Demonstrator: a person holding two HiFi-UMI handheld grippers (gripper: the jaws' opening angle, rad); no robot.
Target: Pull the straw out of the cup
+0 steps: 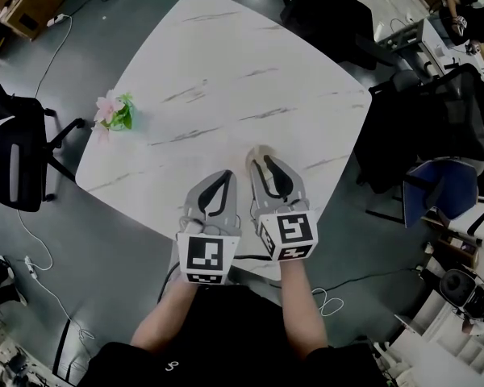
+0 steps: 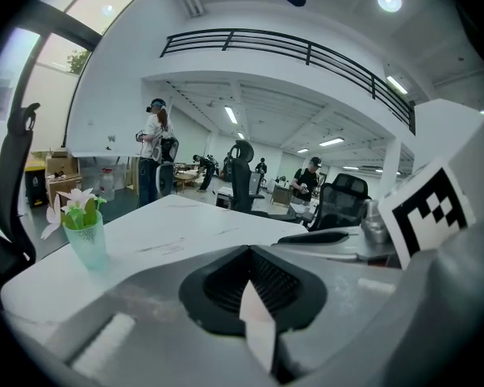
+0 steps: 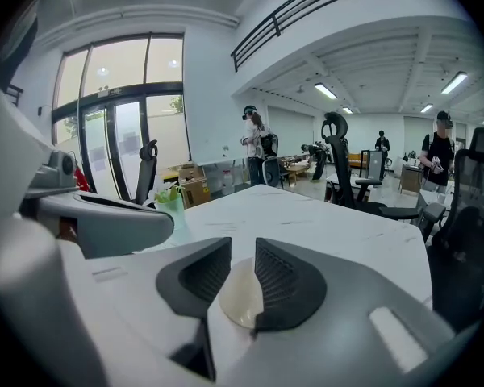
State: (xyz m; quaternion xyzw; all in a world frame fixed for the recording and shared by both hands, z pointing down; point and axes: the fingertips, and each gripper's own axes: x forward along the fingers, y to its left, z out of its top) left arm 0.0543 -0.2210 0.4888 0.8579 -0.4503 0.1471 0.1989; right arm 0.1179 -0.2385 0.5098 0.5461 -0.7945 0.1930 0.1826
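A small translucent green cup (image 1: pixel 122 121) with a pink flower and green leaves in it stands by the white marble table's (image 1: pixel 250 63) left edge; no straw is recognisable. The same cup (image 2: pixel 87 239) is far left in the left gripper view, and the cup (image 3: pixel 171 203) is partly hidden behind the other gripper in the right gripper view. Both grippers hover side by side over the table's near edge, far from the cup. My left gripper (image 1: pixel 223 174) has its jaws together, a thin white wedge in the seam. My right gripper (image 1: pixel 264 161) is open; a pale round patch shows in the gap, touched by neither pad.
A black office chair (image 1: pixel 18 164) stands left of the table, and a blue chair (image 1: pixel 440 185) and dark chairs at the right. Cables lie on the grey floor (image 1: pixel 40 285). People and desks fill the far background (image 2: pixel 155 156).
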